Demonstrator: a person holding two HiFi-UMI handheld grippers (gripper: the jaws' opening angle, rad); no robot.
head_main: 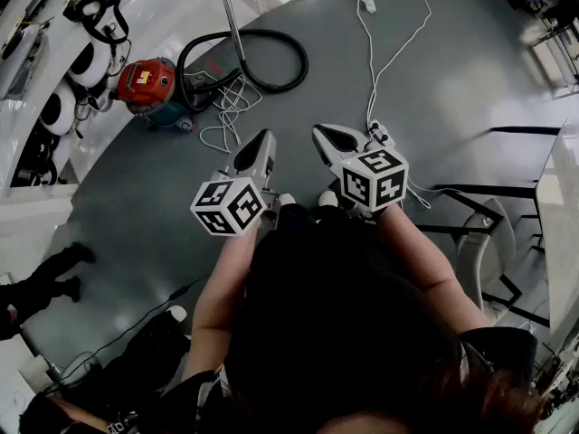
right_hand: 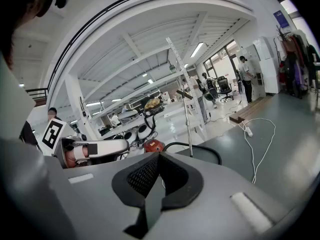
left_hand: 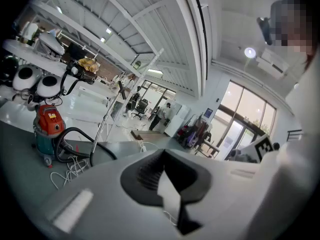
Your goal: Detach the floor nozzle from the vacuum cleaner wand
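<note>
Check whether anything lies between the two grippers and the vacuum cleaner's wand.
Yes. On the floor between the left gripper and right gripper and the wand lie a loop of black hose and a tangle of white cord. Both are low, so reaching over them looks possible.

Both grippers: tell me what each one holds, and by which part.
Nothing is held. The left gripper and the right gripper both have their jaws shut on empty air, well short of the vacuum cleaner and its wand.
</note>
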